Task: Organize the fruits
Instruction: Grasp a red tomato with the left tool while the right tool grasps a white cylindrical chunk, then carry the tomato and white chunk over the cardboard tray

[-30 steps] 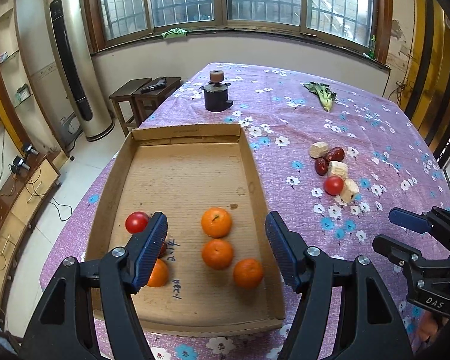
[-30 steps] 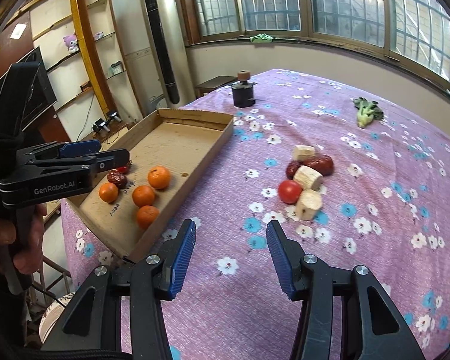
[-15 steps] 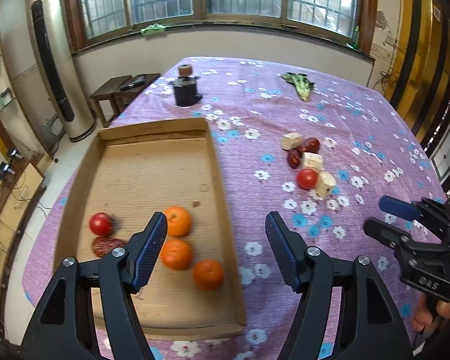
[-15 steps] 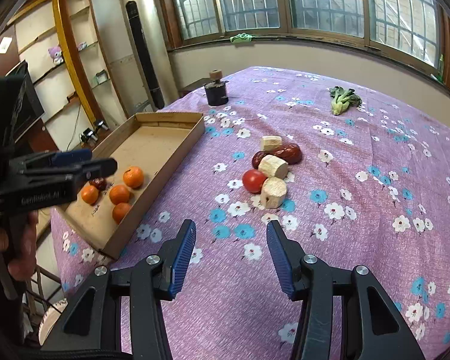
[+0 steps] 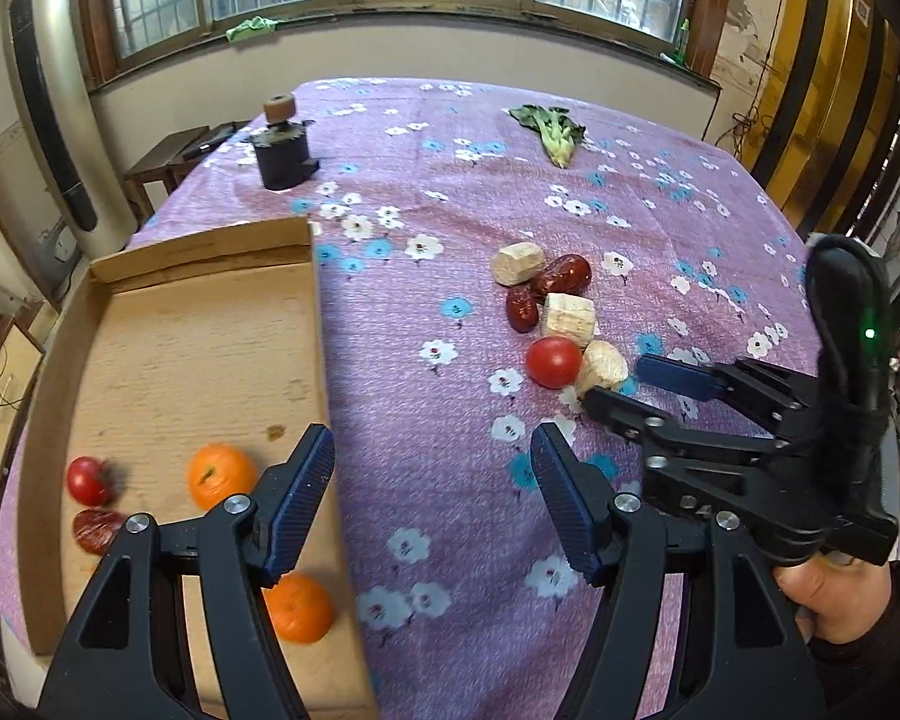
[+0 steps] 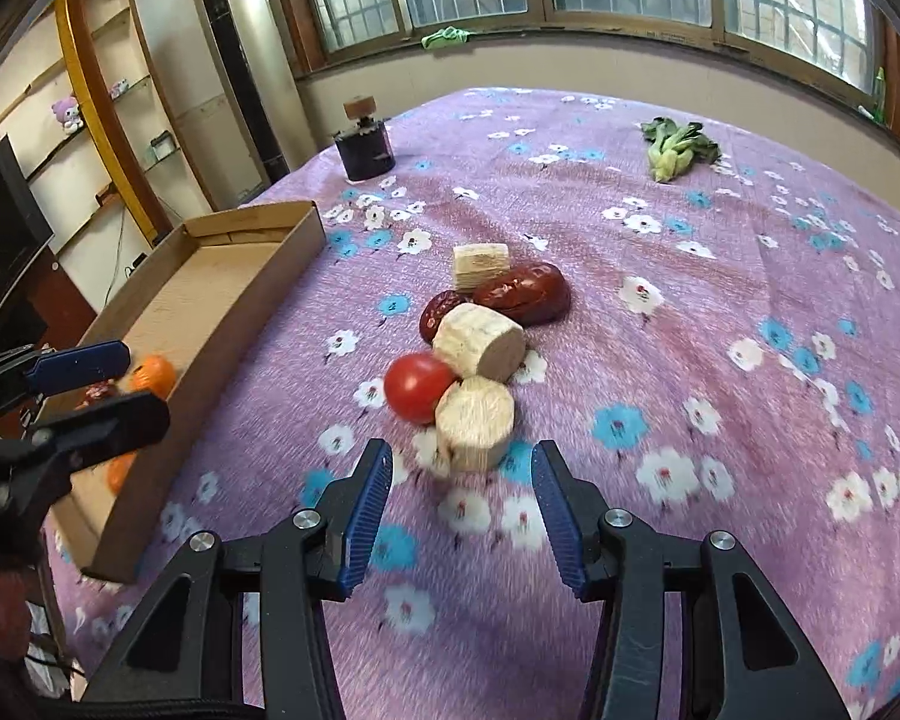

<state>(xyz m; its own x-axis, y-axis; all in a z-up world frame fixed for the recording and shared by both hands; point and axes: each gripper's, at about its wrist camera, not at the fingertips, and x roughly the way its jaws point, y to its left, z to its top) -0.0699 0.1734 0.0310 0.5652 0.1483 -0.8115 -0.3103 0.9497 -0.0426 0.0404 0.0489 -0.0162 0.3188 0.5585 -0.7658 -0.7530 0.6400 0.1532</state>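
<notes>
Now the tomato (image 6: 419, 386) sat mid-frame in your right view, touching two pale cylinders (image 6: 475, 431) beside the dates (image 6: 522, 294). Your right tongs (image 6: 459, 516) were spread just below them; your left tongs (image 5: 432, 507) gaped over the box (image 5: 315, 324) edge.

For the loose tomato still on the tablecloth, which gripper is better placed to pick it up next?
Right. The right gripper is open and pointed at the pile, with the tomato just ahead of its fingertips. The left gripper, also open, hangs near the cardboard tray's edge, farther from it.
</notes>
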